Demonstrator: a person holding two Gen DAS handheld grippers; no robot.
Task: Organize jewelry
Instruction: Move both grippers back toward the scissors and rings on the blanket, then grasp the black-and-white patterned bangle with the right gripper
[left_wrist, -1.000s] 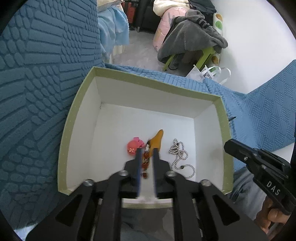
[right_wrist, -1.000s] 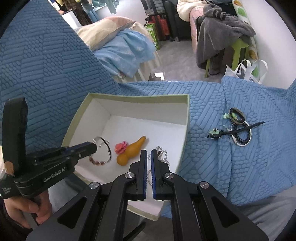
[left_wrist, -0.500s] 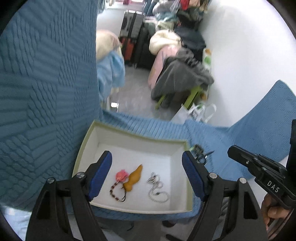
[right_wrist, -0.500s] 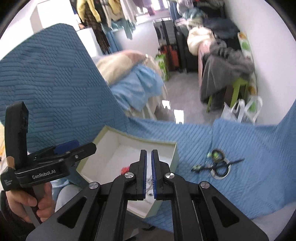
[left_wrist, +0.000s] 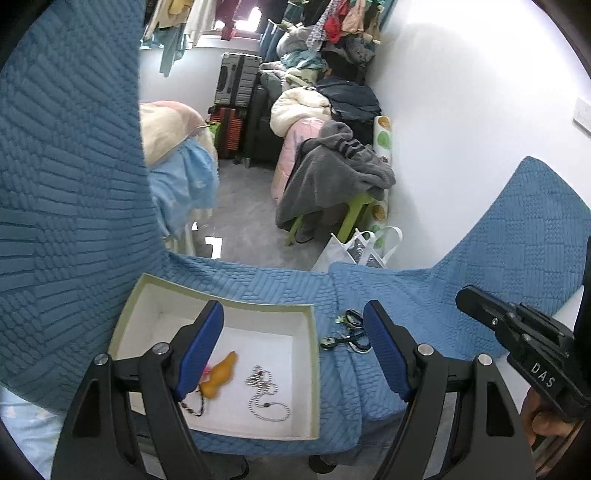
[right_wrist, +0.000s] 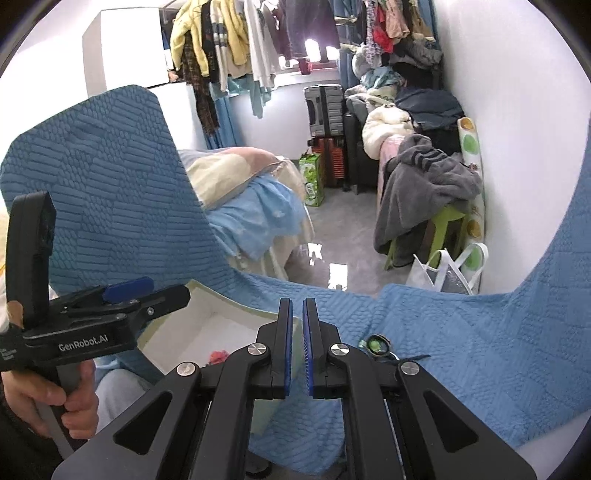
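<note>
A green-rimmed box with a white inside lies on the blue textured cover. In it are an orange gourd pendant, a silver bead chain, a dark bead bracelet and a pink flower piece. My left gripper hangs open above the box with nothing between its fingers. To the right of the box, hair ties and a dark hairpin lie on the cover. My right gripper is shut and empty, raised over the box's right rim, with the hair ties just to its right.
The blue cover rises steeply at the left and right. Beyond its far edge is grey floor, a bed with light blue bedding, a grey garment on a green stool, a white bag and suitcases.
The left gripper has let go of the bead bracelet, which now lies in the box, and stands open. Both grippers have risen and drawn back from the box. The right gripper stays shut.
</note>
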